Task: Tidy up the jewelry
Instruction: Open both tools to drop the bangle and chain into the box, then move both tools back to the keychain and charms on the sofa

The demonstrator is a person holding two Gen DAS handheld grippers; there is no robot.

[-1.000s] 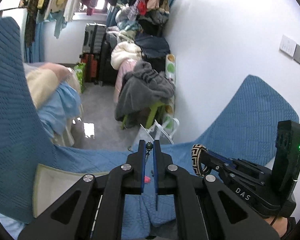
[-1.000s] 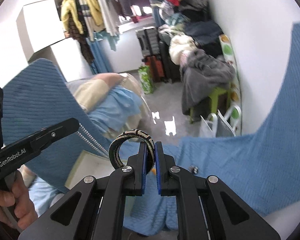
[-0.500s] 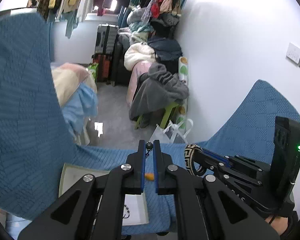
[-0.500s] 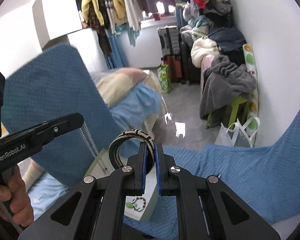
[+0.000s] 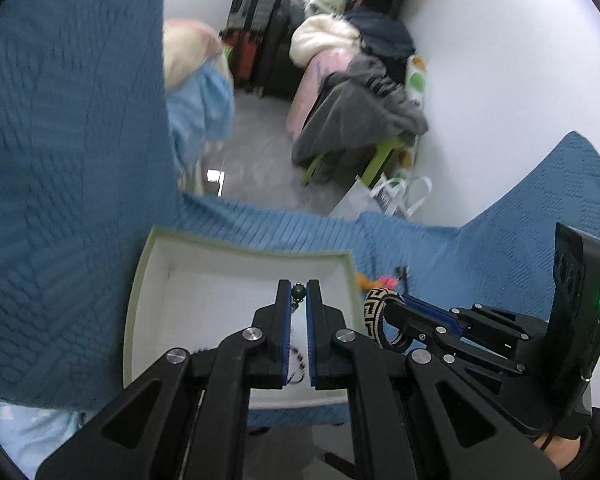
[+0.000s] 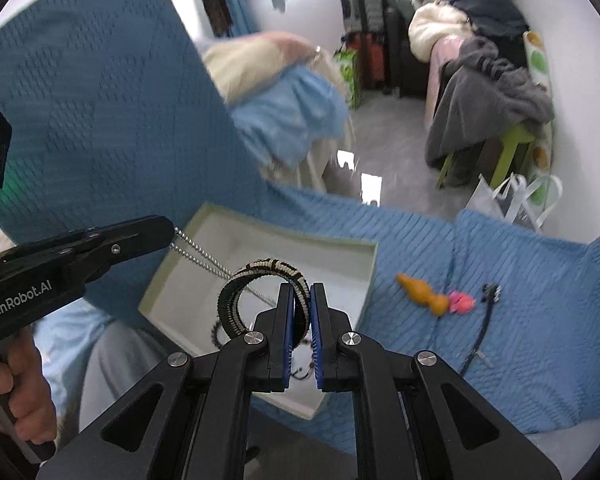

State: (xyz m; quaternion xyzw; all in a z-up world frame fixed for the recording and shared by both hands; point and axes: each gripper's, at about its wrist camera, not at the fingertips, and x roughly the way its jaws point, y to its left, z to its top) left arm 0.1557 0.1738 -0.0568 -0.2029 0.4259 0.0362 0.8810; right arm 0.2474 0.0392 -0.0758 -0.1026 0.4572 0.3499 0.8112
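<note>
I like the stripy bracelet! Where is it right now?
The stripy bracelet is pinched in the right gripper, held just above the white box; the left gripper is beside it.

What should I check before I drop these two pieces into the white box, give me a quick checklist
1. Left gripper grips the silver chain necklace: ok, a dark bead shows between the fingers and the chain hangs below.
2. Right gripper grips the woven bangle: ok, pinched by its rim.
3. White box open and under the left gripper: ok.
4. Bangle above the box interior: ok in the right wrist view, near the right wall.
5. Chain free of the bangle: cannot tell, they overlap in the right wrist view.
6. Landing spot clear: not ok, dark beaded pieces already lie in the box.
</note>
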